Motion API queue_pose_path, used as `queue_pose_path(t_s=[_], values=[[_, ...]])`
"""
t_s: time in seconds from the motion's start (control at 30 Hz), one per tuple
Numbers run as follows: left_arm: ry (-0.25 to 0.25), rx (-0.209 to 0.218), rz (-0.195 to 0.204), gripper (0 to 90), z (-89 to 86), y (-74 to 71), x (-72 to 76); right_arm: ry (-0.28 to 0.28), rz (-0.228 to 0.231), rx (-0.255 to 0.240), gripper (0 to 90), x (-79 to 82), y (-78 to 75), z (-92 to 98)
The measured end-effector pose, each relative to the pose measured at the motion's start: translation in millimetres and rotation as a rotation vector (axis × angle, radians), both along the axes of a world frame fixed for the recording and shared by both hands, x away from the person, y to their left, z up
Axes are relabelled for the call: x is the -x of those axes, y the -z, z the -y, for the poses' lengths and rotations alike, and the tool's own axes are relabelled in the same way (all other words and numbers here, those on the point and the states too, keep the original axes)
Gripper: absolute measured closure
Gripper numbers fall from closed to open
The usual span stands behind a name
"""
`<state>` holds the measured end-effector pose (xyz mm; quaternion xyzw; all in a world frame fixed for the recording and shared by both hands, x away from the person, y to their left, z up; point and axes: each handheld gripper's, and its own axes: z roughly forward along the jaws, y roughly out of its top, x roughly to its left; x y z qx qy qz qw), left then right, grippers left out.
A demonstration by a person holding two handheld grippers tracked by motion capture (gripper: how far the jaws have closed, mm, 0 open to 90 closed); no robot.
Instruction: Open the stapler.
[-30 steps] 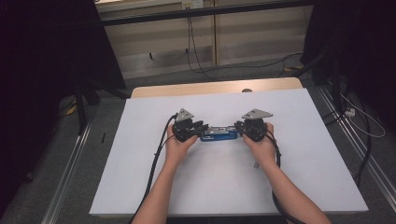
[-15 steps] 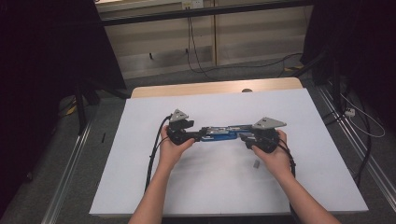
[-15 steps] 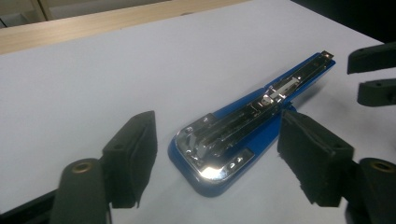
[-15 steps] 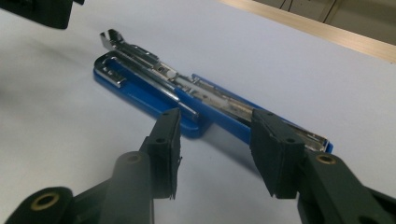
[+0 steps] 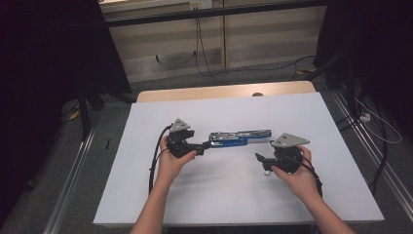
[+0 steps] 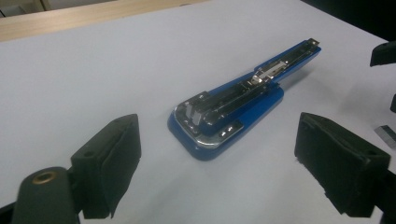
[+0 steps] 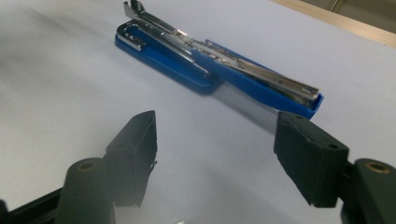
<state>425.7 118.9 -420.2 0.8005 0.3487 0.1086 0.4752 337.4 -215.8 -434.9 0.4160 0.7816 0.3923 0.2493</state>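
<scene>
Stapler (image 5: 239,138) lies swung open on the table (image 5: 341,195), released; both the left gripper (image 5: 203,145) and right gripper (image 5: 259,158) have just spread, holding nothing.

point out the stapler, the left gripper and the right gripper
stapler (image 5: 239,137): high view, on its opened blue body.
left gripper (image 6: 217,163): left gripper view, midway between its open pads.
right gripper (image 7: 215,154): right gripper view, midway between its open pads.

White sheet (image 5: 234,112) covers a light wood table (image 5: 219,91), bare wood strip at its far edge. Grey carpet floor (image 5: 112,122) around; metal rails (image 5: 73,185) both sides. Pale wall panels (image 5: 160,44) upper centre, cables (image 5: 204,53) hanging. Dark curtains both upper corners.
</scene>
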Motion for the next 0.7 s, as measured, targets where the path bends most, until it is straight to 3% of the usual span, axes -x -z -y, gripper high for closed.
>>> queue_pose_path(t_s=[0.27,0.47,0.7], values=[[0.011,-0.039,0.007,11.0,-10.1,4.5,15.1,0.009,-0.018,0.015,24.4,16.6,3.6,5.6],[0.022,-0.035,0.022,9.6,-18.6,4.6,26.9,0.007,-0.044,0.032,24.2,28.2,11.5,4.6],[0.015,-0.013,0.04,9.6,-28.7,2.3,33.0,0.056,-0.062,0.006,24.2,32.7,19.8,1.6]])
